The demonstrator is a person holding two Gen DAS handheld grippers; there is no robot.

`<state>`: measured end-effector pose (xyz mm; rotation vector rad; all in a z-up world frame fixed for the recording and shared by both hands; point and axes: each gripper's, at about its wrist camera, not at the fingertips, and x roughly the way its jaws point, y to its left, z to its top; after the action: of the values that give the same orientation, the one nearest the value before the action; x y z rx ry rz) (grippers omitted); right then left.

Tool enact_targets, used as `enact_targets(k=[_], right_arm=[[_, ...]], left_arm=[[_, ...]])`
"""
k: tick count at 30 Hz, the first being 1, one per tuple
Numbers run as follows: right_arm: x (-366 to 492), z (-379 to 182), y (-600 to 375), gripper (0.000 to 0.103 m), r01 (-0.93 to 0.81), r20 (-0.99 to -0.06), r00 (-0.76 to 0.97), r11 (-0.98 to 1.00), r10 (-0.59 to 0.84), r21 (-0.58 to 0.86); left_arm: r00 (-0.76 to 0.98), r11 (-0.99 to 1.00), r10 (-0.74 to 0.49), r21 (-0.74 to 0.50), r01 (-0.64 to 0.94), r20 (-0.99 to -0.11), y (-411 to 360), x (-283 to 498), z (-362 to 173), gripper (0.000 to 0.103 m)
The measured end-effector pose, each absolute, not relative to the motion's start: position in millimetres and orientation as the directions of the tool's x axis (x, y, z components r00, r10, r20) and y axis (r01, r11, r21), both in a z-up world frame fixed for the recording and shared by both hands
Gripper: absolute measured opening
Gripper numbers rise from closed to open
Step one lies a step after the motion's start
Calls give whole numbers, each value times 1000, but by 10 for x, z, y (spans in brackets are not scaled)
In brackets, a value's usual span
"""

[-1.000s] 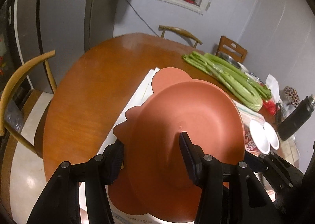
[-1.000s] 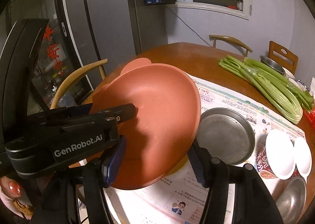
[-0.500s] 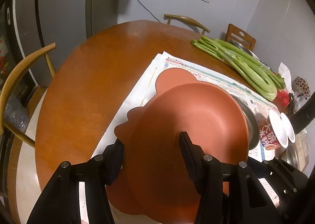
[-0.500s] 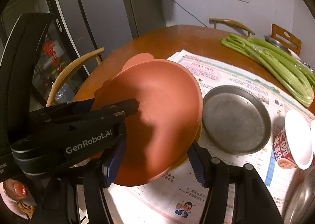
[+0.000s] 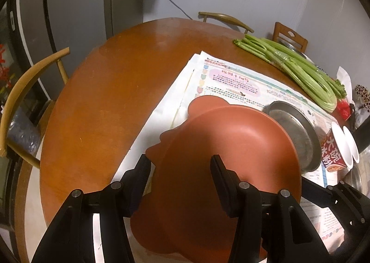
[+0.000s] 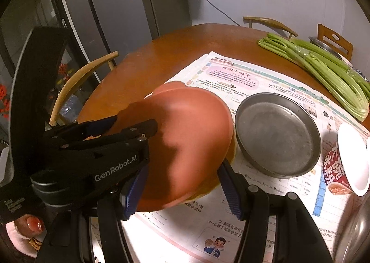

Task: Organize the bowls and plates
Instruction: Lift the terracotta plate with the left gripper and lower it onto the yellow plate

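Observation:
A terracotta-red bowl-plate with rounded ears (image 5: 231, 147) is held tilted low over the newspaper; it also shows in the right wrist view (image 6: 189, 128). My left gripper (image 5: 180, 170) is shut on its rim, one finger above and one below. My right gripper (image 6: 182, 184) is open, its fingers on either side of the bowl's near edge without clamping. A yellowish rim of another dish (image 6: 229, 156) peeks from beneath the red bowl. A grey metal plate (image 6: 277, 133) lies on the newspaper just to the right, also in the left wrist view (image 5: 298, 133).
Round wooden table (image 5: 111, 101) with spread newspaper (image 6: 259, 78). Celery bunch (image 6: 323, 68) at far right. Instant-noodle cup with white lid (image 6: 342, 170) and a steel bowl (image 6: 356, 228) at right edge. Wooden chairs (image 5: 30, 78) around the table.
The red bowl has come down and tilted flatter towards the newspaper, next to the metal plate. Both grippers moved lower with it.

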<state>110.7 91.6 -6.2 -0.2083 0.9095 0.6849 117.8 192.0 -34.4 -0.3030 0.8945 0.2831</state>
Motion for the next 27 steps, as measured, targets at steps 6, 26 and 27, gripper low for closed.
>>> enact_targets(k=[6, 26, 27], right_arm=[[1080, -55, 907, 62, -632, -782, 418, 766, 462, 115], [1009, 32, 773, 62, -626, -764, 451, 774, 461, 98], [1010, 41, 764, 62, -625, -763, 452, 774, 462, 99]], left_arm=[[588, 920, 122, -131, -369, -799, 1936, 1187, -379, 55], [568, 917, 186, -67, -394, -802, 1961, 1161, -381, 56], [570, 918, 185, -67, -392, -801, 1950, 1149, -368, 56]])
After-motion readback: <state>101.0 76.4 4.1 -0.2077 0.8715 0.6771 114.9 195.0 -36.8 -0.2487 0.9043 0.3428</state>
